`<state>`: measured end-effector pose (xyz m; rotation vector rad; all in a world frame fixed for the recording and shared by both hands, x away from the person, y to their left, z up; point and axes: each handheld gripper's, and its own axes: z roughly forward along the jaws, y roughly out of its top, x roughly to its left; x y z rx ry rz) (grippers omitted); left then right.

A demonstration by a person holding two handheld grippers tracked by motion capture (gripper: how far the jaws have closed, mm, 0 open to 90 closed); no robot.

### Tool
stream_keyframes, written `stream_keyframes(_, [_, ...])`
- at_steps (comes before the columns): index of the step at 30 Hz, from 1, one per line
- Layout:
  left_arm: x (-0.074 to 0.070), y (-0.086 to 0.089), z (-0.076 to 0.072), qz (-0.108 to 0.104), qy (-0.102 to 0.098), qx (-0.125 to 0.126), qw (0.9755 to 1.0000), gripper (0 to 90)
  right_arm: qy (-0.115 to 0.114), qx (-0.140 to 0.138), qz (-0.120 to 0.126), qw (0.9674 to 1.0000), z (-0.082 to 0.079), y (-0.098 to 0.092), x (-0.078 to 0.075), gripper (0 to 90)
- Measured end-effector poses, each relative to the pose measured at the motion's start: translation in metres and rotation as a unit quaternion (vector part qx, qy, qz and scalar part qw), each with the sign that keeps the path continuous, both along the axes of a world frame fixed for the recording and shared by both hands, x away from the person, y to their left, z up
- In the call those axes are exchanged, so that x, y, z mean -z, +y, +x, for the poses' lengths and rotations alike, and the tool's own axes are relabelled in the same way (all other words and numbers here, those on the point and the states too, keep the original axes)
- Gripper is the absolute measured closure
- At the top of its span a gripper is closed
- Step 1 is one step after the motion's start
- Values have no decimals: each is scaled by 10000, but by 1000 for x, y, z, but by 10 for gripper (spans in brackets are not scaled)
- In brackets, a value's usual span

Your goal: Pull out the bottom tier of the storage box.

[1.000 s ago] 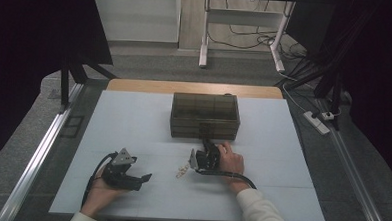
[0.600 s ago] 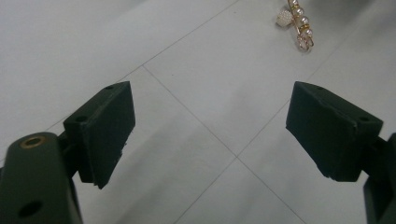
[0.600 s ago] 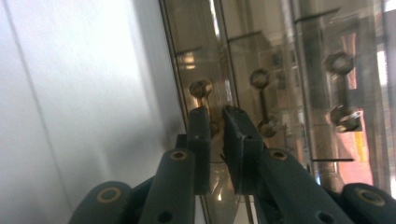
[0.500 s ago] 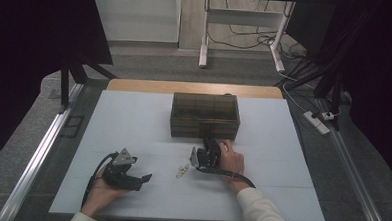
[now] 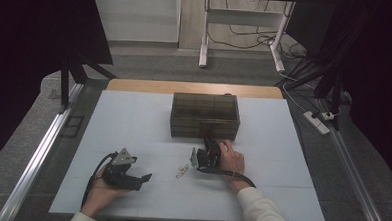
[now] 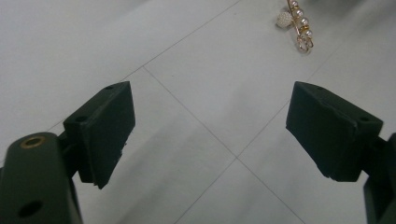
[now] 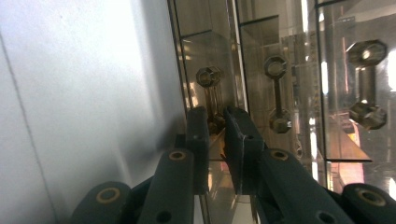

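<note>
A pale blue-grey table top (image 5: 133, 123), crossed by thin seams, is carrying everything, with a strip of bare wood (image 5: 195, 88) showing along its far edge. A smoky, see-through drawer box (image 5: 205, 115) is sitting near the far middle. A small gold hair clip with pearls (image 5: 182, 170) is lying on the near part of the surface, well apart from the box.

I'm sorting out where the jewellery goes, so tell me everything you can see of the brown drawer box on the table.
The drawer box is smoky brown see-through plastic, low and rectangular, standing upright toward the far middle of the pale table. Its front carries stacked drawers, each with a bar handle ending in faceted knobs. All drawers look closed. The right tool is shut on one drawer handle; nothing else touches the box.
</note>
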<state>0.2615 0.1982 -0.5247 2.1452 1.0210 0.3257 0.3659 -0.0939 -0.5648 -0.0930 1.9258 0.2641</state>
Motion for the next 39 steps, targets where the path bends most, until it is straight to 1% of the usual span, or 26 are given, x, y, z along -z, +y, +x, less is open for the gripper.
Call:
stream_keyframes(3, [0, 0, 0, -6, -11, -2, 10000, 155, 13, -22, 11, 10000, -2, 0, -1, 800])
stream_keyframes(4, [0, 1, 0, -10, -10, -5, 10000, 155, 45, 36, -55, 10000, -3, 0, -2, 800])
stream_keyframes(5, [0, 1, 0, -9, -10, -5, 10000, 155, -5, -33, 26, 10000, -3, 0, -1, 800])
stream_keyframes(7, [0, 1, 0, -5, -14, -3, 10000, 155, 80, 41, -59, 9999, -7, 1, -3, 800])
stream_keyframes(8, [0, 1, 0, -6, -15, -3, 10000, 155, 45, 8, -23, 10000, -7, 0, -3, 800])
stream_keyframes(11, [0, 0, 0, -6, -13, 0, 10000, 155, 53, -20, 15, 10000, -10, -1, -3, 800])
stream_keyframes(12, [0, 0, 0, -6, -8, 1, 10000, 155, 59, -3, 6, 10000, -11, -1, -4, 801])
stream_keyframes(13, [0, 0, 0, 0, -9, 4, 10000, 155, 69, 57, -62, 9999, -13, -1, -5, 801])
stream_keyframes(17, [0, 0, 0, 2, -6, 3, 10000, 155, 41, -53, 30, 10000, -14, -1, -4, 801])
stream_keyframes(18, [0, 0, 0, 2, -10, 4, 10000, 155, 59, -36, -4, 10000, -15, -1, -4, 800])
stream_keyframes(20, [0, 0, 0, 8, -18, 14, 10000, 155, 66, -45, 3, 10000, -16, -1, -4, 800])
stream_keyframes(21, [0, 0, 0, 6, -17, 14, 10000, 155, 141, 18, -91, 9999, -18, -1, -5, 799])
stream_keyframes(22, [0, 0, 0, 7, -14, 17, 10000, 155, 103, 3, -88, 9999, -19, -1, -4, 799])
stream_keyframes(23, [0, 0, 0, 11, -15, 18, 10000, 155, 110, 25, -125, 9999, -20, -1, -4, 799])
stream_keyframes(25, [0, 0, 0, 14, -18, 19, 10000, 155, 71, -68, -32, 9999, -19, -1, -2, 798])
stream_keyframes(27, [0, 0, 0, 11, -17, 14, 10000, 155, 64, -56, -26, 10000, -20, -1, -2, 798])
stream_keyframes(29, [0, 0, 0, 17, -17, 15, 10000, 155, 128, -24, -75, 9999, -22, -1, -2, 797])
stream_keyframes(33, [0, 0, 0, 26, -15, 18, 10000, 155, 136, -50, -32, 9999, -22, -1, -2, 793])
stream_keyframes(34, [0, 0, 0, 27, -15, 18, 10000, 155, 177, -62, 13, 9998, -21, -1, -2, 789])
stream_keyframes(35, [0, 0, 0, 28, -14, 16, 10000, 155, 215, -37, 0, 9998, -21, -1, -3, 788])
stream_keyframes(38, [0, 0, 0, 29, -17, 19, 10000, 156, 247, -60, 42, 9997, -21, -2, -4, 781])
stream_keyframes(39, [0, 0, 0, 32, -17, 20, 10000, 155, 286, -4, -2, 9996, -21, -2, -5, 775])
